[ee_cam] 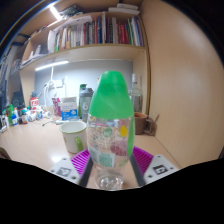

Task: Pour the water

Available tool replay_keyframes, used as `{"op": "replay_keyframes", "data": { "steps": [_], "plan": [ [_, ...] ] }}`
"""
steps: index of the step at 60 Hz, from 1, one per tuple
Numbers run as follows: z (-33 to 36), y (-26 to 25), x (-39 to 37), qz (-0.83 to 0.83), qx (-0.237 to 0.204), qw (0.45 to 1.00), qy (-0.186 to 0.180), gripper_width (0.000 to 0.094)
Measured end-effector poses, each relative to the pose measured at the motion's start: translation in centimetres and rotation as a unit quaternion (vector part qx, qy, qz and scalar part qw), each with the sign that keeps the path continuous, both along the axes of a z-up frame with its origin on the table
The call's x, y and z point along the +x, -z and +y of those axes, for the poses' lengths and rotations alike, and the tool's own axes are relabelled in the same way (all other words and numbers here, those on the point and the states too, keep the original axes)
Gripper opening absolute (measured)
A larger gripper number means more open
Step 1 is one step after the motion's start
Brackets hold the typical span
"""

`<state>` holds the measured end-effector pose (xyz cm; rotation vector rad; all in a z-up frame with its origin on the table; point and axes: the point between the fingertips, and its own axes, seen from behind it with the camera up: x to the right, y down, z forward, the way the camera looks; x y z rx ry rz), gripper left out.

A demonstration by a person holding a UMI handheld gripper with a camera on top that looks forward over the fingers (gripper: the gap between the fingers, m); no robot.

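A clear plastic bottle [111, 130] with a green top and a pale green label stands upright between my fingers, its base close to the camera. My gripper [111, 160] is shut on the bottle: the purple pads [80, 160] press on its lower sides from left and right. It is held above the light wooden table [35, 150]. A white cup [73, 135] stands on the table just behind and to the left of the bottle.
A bookshelf [95, 35] full of books hangs on the wall behind. Bottles and small items [25, 112] crowd the table's far left. A dark object [142, 123] stands to the right of the bottle, by the beige wall [185, 80].
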<state>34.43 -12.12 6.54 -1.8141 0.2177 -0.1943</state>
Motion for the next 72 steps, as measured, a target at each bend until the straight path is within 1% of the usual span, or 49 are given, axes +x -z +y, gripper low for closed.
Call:
{"op": "replay_keyframes", "data": {
  "steps": [2,3,7,14,16,22,24,27,30,32,33,36,39,44,45,48,50,53,55,57,61,66,72],
  "plan": [
    [0.5,-0.2,-0.1,-0.002,0.0,1.0,-0.001,0.0525],
    [0.7,-0.1,0.0,0.001,-0.001,1.0,0.002,0.05],
    [0.6,0.3,1.2,0.006,-0.016,0.999,0.037,0.0477],
    [0.5,-1.2,2.9,-0.018,-0.04,0.997,0.063,0.0437],
    [0.8,-2.2,3.5,-0.03,-0.046,0.996,0.065,0.0424],
    [2.9,-5.9,4.8,-0.111,-0.071,0.99,0.042,0.0423],
    [4.2,-7.3,5.2,-0.16,-0.083,0.983,0.025,0.0422],
    [5.9,-8.9,5.7,-0.242,-0.112,0.964,0.002,0.0423],
    [7.9,-10.7,6.2,-0.347,-0.143,0.927,-0.025,0.0423],
    [9.3,-12.1,6.4,-0.426,-0.156,0.89,-0.041,0.0423],
    [9.9,-12.9,6.8,-0.467,-0.161,0.868,-0.051,0.0422],
    [12.0,-14.6,6.4,-0.579,-0.175,0.793,-0.063,0.0422],
    [13.8,-15.3,5.8,-0.665,-0.191,0.718,-0.083,0.0422],
    [16.2,-15.0,5.1,-0.763,-0.221,0.597,-0.116,0.042],
    [16.6,-15.4,5.4,-0.779,-0.226,0.57,-0.131,0.0419],
    [17.5,-14.3,4.4,-0.817,-0.23,0.508,-0.151,0.0421],
    [18.1,-14.3,3.9,-0.837,-0.231,0.471,-0.158,0.0421],
    [18.6,-14.6,3.3,-0.86,-0.233,0.426,-0.158,0.042],
    [18.8,-14.7,3.2,-0.87,-0.238,0.402,-0.156,0.042],
    [18.6,-15.0,3.1,-0.876,-0.248,0.379,-0.165,0.0419],
    [19.0,-14.3,2.9,-0.884,-0.253,0.356,-0.167,0.0419],
    [19.0,-13.9,2.8,-0.883,-0.261,0.353,-0.166,0.042],
    [19.1,-13.7,3.4,-0.875,-0.272,0.365,-0.166,0.0422]
  ]
}}
